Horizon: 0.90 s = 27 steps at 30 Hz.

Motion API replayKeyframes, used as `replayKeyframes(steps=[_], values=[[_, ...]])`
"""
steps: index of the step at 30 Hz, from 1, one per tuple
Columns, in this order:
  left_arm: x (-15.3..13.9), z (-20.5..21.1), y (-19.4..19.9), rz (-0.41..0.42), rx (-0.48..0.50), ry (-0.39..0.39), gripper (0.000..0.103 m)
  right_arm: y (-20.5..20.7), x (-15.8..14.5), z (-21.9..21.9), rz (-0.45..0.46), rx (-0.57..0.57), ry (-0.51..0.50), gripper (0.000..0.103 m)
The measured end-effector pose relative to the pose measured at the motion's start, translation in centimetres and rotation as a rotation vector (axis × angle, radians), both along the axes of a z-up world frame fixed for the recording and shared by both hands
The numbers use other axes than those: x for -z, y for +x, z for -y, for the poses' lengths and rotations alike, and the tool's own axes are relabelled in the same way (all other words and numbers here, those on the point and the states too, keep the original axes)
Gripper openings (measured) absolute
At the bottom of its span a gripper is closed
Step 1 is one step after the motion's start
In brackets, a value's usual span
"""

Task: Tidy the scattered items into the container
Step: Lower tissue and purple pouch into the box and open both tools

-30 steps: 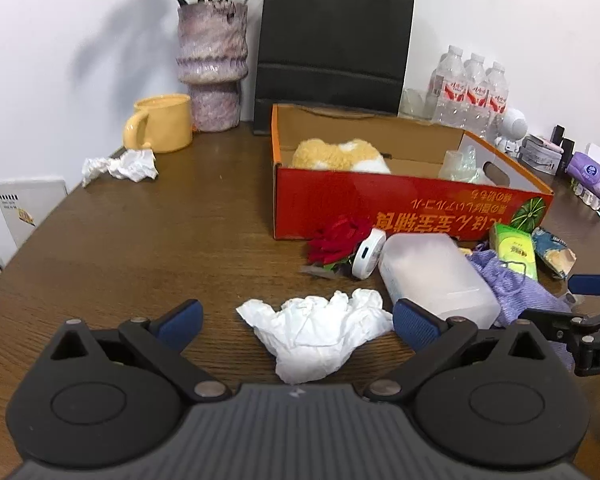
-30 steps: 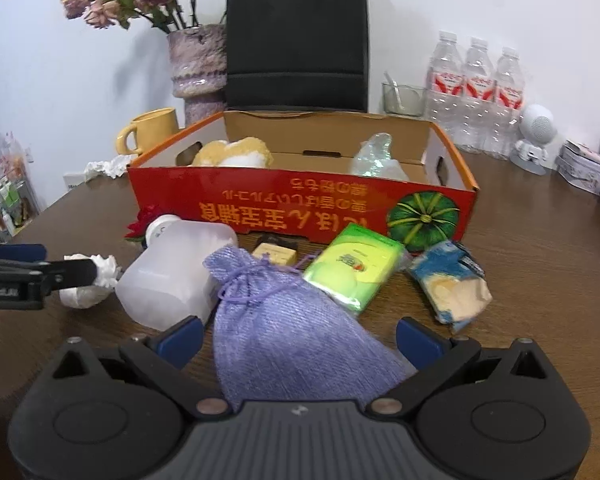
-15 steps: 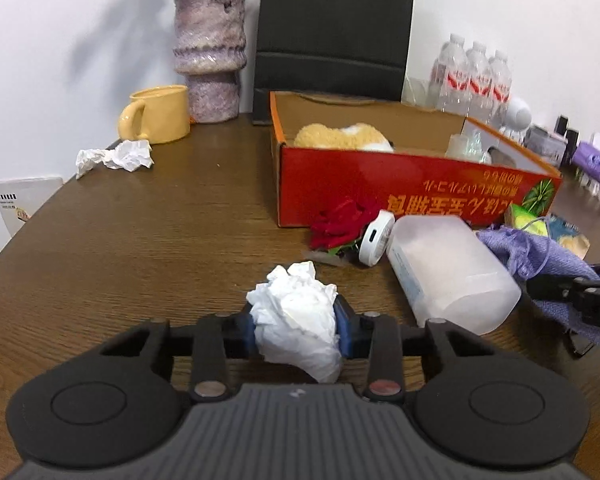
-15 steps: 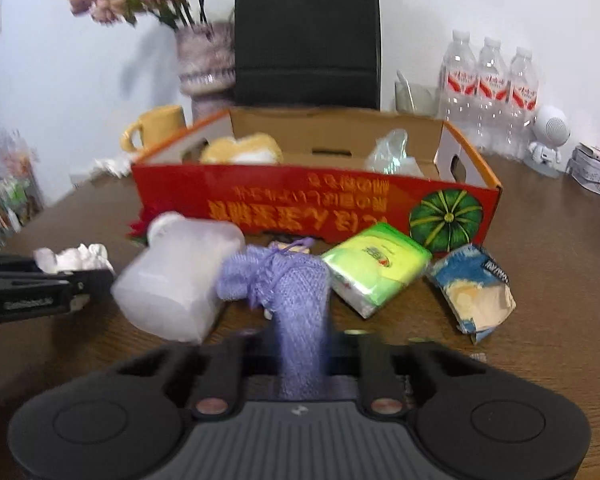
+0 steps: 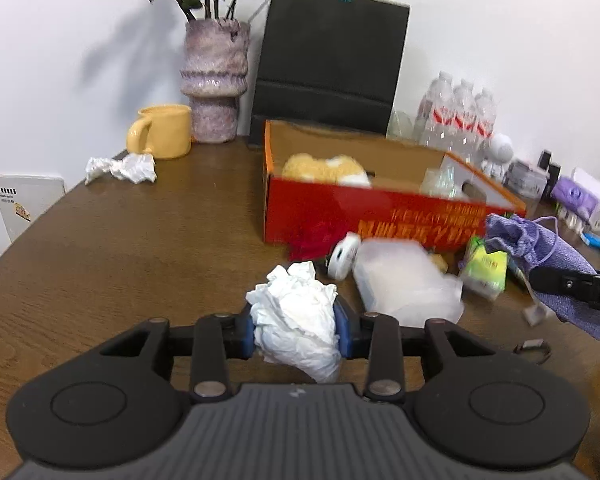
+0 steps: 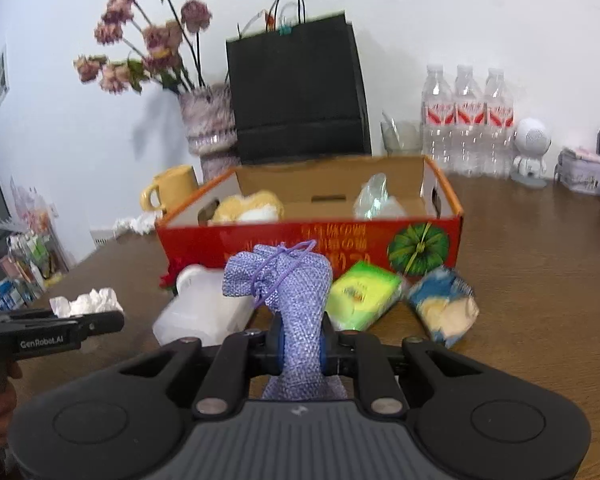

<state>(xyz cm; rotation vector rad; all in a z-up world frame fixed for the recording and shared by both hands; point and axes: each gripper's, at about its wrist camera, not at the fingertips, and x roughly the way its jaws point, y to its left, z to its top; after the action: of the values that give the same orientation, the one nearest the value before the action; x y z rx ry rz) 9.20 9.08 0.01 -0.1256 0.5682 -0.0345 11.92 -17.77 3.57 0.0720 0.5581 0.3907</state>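
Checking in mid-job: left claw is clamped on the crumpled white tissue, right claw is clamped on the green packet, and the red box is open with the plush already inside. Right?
One thing is off. The right claw is clamped on the purple drawstring pouch, not the green packet, which lies on the table in front of the red box; the right wrist view shows this. The rest stands: left claw holds the crumpled white tissue, plush inside.

- Box (image 6: 308, 236): middle of the table (image 5: 120, 248), toward its back edge; a plush toy (image 6: 246, 208) lies in its left end and a plastic bag (image 6: 374, 200) in its right end.
- Paper bag (image 6: 296, 88): behind the box, at the back edge.
- Vase (image 5: 215, 84) and mug (image 5: 162, 132): back left corner, mug left of vase.
- Water bottles (image 6: 466, 120): back edge, right of the paper bag.
- Jug (image 5: 404, 280), tissue pack (image 6: 360, 294), snack packet (image 6: 444, 304): in front of the box, left to right.
- Crumpled paper (image 5: 120, 168): just in front of the mug.
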Motion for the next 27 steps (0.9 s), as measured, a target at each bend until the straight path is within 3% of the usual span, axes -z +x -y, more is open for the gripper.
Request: replayKeyframes(steps=[6, 10, 19, 25, 26, 27], values=[[-6.5, 0.5, 4.3, 0.160, 0.011, -0.037, 0.037, 4.4, -6.4, 0.8, 0.148, 0.066, 0.064, 0.014], [-8.5, 2.8, 8.9, 0.202, 0.030, -0.061, 0.038, 9.2, -7.9, 0.2, 0.134, 0.080, 0.090, 0.014], [-4.0, 6.3, 19.4, 0.069, 0.042, -0.065, 0.038, 18.1, -2.3, -1.9, -0.039, 0.069, 0.043, 0.014], [-2.0, 7.1, 22.8, 0.019, 0.067, -0.021, 0.041, 22.3, -0.5, -2.4, -0.106, 0.059, -0.012, 0.015], [-1.9, 7.0, 23.0, 0.012, 0.056, -0.015, 0.049, 22.6, -0.5, -2.4, -0.110, 0.058, -0.020, 0.020], [-1.8, 6.9, 23.3, 0.008, 0.045, -0.007, 0.067, 22.7, -0.5, -2.5, -0.112, 0.060, -0.030, 0.032]])
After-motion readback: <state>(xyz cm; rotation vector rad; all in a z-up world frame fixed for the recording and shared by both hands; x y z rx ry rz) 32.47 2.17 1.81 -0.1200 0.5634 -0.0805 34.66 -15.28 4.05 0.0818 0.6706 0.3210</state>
